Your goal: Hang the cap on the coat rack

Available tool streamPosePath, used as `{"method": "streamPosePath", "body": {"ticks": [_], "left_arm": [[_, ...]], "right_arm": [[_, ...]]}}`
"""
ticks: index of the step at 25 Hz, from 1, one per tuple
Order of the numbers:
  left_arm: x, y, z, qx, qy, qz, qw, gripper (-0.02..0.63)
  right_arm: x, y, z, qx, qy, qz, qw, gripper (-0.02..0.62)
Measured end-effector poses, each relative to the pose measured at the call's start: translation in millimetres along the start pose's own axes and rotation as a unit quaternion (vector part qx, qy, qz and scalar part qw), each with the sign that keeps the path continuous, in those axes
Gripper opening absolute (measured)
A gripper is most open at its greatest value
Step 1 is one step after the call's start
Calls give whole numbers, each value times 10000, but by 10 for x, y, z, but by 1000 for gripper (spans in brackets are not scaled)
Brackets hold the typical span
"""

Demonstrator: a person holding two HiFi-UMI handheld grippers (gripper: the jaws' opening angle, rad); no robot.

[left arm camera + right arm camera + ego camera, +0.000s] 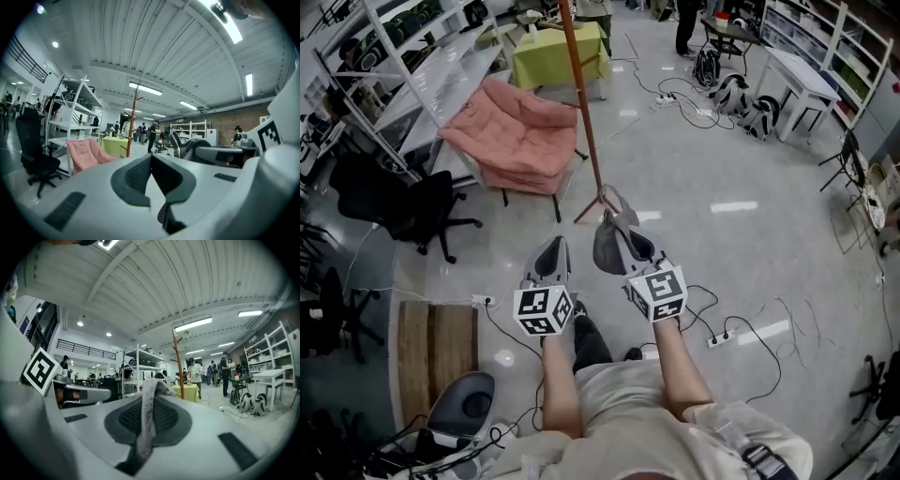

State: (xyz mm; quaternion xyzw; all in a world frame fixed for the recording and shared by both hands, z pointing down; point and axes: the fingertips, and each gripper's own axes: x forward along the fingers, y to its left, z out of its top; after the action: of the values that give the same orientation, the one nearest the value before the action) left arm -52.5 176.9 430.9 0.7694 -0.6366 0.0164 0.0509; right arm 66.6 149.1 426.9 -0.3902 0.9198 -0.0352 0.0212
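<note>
My right gripper (623, 246) is shut on a grey cap (612, 236), and a strip of the cap's fabric (148, 411) runs up between its dark pads in the right gripper view. The coat rack (586, 122) is a thin orange-brown pole; its foot stands on the floor just beyond the cap. It stands ahead in the left gripper view as the rack (132, 122) and in the right gripper view as the rack (178, 366), with short pegs near its top. My left gripper (553, 253) is held beside the right one, jaws together, with nothing in it.
A pink folding chair (520, 136) sits left of the rack, and a yellow-green table (558, 52) stands behind it. White shelving (422, 75) and a black office chair (403, 202) line the left. Cables and a power strip (722, 337) lie on the floor at right. People stand far off.
</note>
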Motion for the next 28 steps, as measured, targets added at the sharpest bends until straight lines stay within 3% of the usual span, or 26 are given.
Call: {"method": "streamPosePath", "body": {"ticks": [13,28], "left_arm": [[651,276,269,64,-178,-211,9996,6],[1617,767,467,33,-216,-519,9984,6]], "right_arm": [[575,-241,60,40,-38,31,10000,11],[1472,-676,137,-28,-45,-247,9997,11]]}}
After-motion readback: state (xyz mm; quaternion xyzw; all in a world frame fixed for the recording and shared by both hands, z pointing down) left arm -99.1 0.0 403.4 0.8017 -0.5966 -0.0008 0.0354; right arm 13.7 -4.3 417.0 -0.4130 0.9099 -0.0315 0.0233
